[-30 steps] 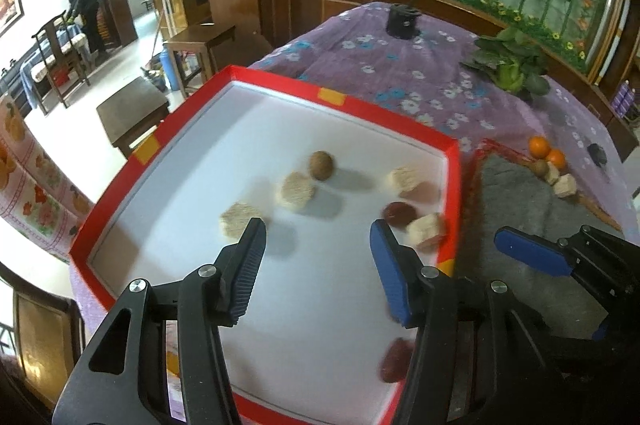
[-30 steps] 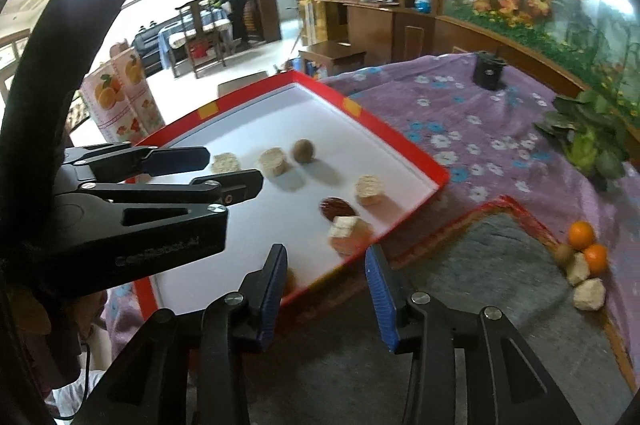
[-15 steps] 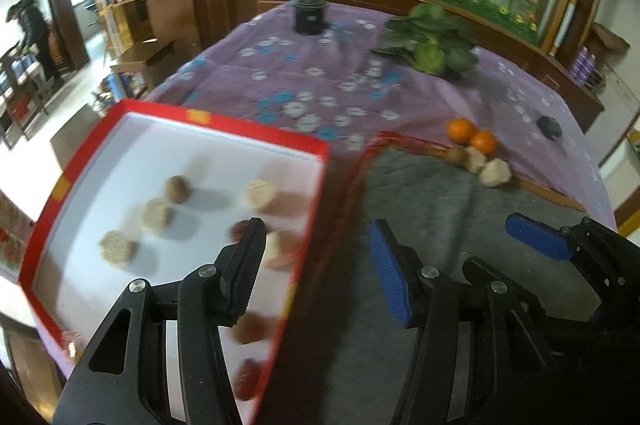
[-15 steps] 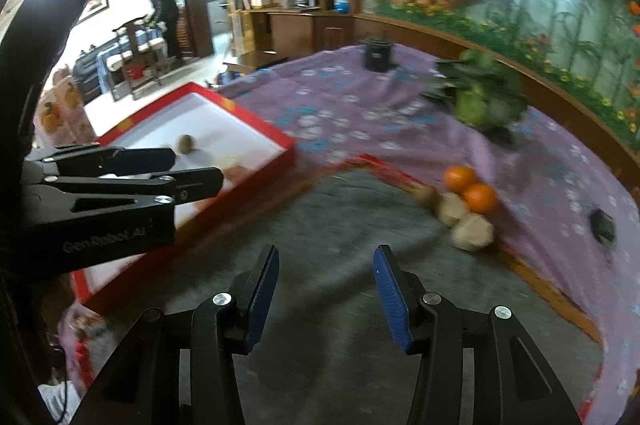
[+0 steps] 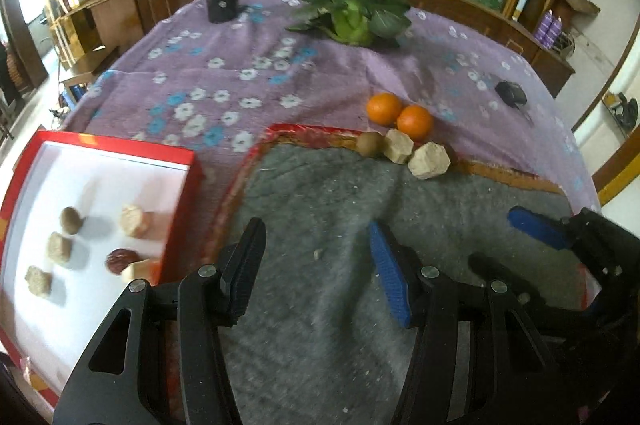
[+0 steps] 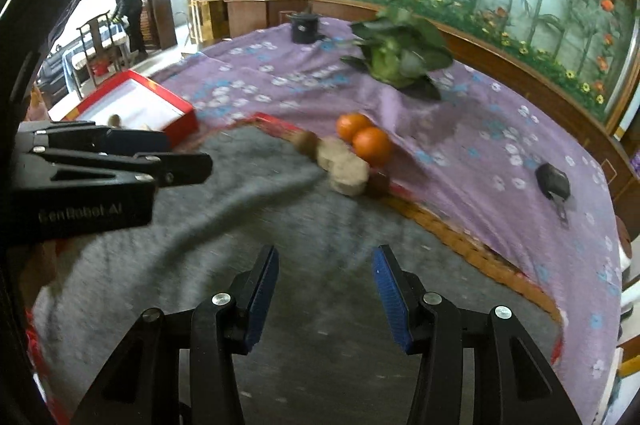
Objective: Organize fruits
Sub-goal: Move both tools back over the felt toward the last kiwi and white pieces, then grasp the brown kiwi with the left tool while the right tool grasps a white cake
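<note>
Two oranges (image 5: 400,115) (image 6: 364,137), a brown kiwi (image 5: 369,144) and two beige chunks (image 5: 430,160) (image 6: 348,171) lie in a cluster at the far edge of the grey felt mat (image 5: 340,217) (image 6: 240,225). A red-rimmed white tray (image 5: 192,181) (image 6: 176,117) at the left holds several beige pieces, a kiwi (image 5: 71,220) and a dark red date (image 5: 119,260). My left gripper (image 5: 316,265) is open and empty above the mat. My right gripper (image 6: 324,285) is open and empty above the mat, short of the cluster.
A purple flowered cloth (image 5: 240,81) covers the table. A leafy green plant (image 5: 352,9) and a black pot (image 5: 222,3) stand at the back. A small black object (image 5: 510,93) lies at the right. A wooden ledge runs behind.
Both grippers have swung right, away from the tray and toward the fruit cluster on the mat. The tray has slid to the left edge of both views. Both grippers stay open.
</note>
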The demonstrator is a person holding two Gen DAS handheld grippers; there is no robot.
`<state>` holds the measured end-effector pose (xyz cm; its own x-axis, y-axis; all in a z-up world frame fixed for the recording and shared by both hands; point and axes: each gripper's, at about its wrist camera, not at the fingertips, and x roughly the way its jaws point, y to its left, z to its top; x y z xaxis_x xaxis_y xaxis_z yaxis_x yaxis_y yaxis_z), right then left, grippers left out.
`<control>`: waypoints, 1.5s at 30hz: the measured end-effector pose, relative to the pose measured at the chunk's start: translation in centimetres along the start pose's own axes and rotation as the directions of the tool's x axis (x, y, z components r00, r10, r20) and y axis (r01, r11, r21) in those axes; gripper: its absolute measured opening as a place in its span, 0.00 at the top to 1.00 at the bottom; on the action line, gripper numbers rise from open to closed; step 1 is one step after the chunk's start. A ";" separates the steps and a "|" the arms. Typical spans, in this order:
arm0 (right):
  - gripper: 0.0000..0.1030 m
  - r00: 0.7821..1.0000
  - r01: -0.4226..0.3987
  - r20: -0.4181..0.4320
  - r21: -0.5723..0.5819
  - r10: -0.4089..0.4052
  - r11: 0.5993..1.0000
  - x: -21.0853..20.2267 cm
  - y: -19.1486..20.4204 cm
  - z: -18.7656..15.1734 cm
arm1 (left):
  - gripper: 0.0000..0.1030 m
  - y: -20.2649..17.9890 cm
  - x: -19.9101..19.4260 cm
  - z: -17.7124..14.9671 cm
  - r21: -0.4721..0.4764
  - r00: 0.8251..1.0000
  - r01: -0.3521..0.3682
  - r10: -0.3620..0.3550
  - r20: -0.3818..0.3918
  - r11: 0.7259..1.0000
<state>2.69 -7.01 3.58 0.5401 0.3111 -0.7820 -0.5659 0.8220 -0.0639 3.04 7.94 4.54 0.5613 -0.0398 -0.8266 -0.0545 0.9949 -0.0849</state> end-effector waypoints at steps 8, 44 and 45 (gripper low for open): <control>0.53 1.000 0.001 -0.014 0.056 0.000 0.998 0.4 -3.8 -0.4 | 0.47 -1.3 2.0 1.3 0.041 1.000 0.014 -0.013 -0.019 0.999; 0.53 0.997 -0.076 -0.025 0.051 0.077 0.996 2.9 -4.3 1.9 | 0.77 -4.1 6.7 5.5 0.474 0.984 0.180 -0.152 -0.096 0.862; 0.53 0.997 -0.074 -0.028 0.053 0.075 0.996 3.0 -4.4 1.9 | 0.69 -4.2 6.7 5.4 0.487 0.985 0.171 -0.145 -0.090 0.856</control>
<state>7.96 -8.77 2.73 0.4784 0.3587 -0.8015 -0.5704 0.8209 0.0270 11.48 3.99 2.41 0.4865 -0.1922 -0.8523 0.4517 0.8903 0.0571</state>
